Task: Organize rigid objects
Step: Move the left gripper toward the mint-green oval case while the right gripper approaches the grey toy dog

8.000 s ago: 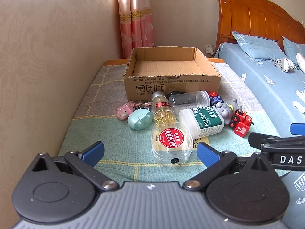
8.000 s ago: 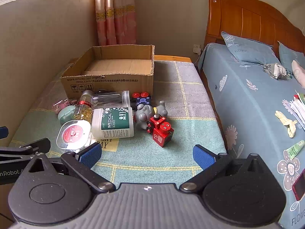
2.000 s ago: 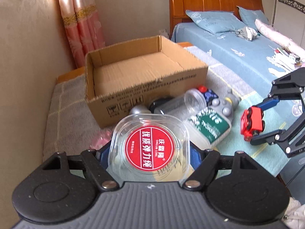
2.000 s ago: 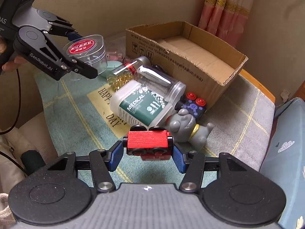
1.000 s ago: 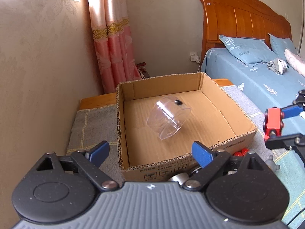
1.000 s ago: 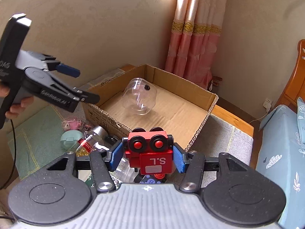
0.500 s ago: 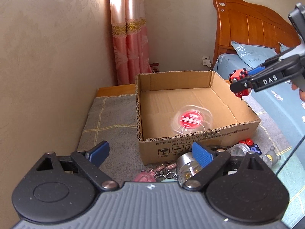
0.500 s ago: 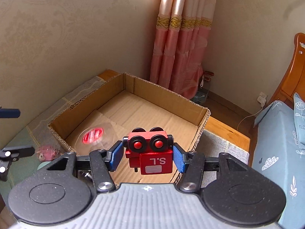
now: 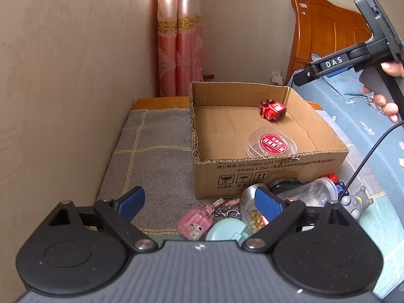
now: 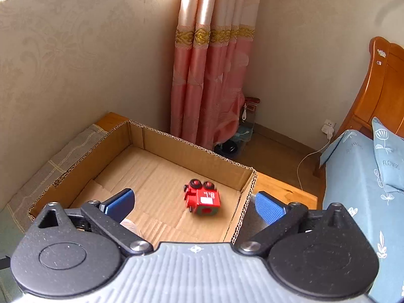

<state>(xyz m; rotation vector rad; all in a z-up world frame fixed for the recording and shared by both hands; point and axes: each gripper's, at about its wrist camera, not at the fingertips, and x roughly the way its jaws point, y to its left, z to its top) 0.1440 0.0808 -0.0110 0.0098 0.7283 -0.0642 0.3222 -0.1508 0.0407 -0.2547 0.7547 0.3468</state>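
**Cardboard box holding two items; remainder awaiting collection**

Cardboard of the corrugated kind formed the open box (image 9: 267, 169), which was found on a grey and green checked cloth (image 9: 151, 151) beside the wall. Two items were recorded on its floor: a red toy train (image 10: 202, 198), lying tipped on its side near the far right corner, and a clear round tub with a red label (image 9: 271, 145), resting just behind the near wall.

The right gripper (image 10: 193, 203) was held above the box, its jaws having just been opened; nothing was seen between them, and the train lay free below. The left gripper (image 9: 199, 203) was likewise spread wide and empty, poised over the items in front of the box.

Outside the box were noted a pink keychain figure (image 9: 194, 223), a mint-green round case (image 9: 227, 231), a bottle of yellow capsules (image 9: 252, 217) largely hidden by a finger, a clear jar on its side (image 9: 313, 192) and a grey figurine (image 9: 356, 202).

All were judged light and stiff. The mint case was judged smooth and liable to slip, and best taken squarely across its widest part. The keychain figure was judged easier to hold by its blocky body than by its loose chain. The clear jar was judged thin-walled and prone to rolling; a grip across its middle was advised.
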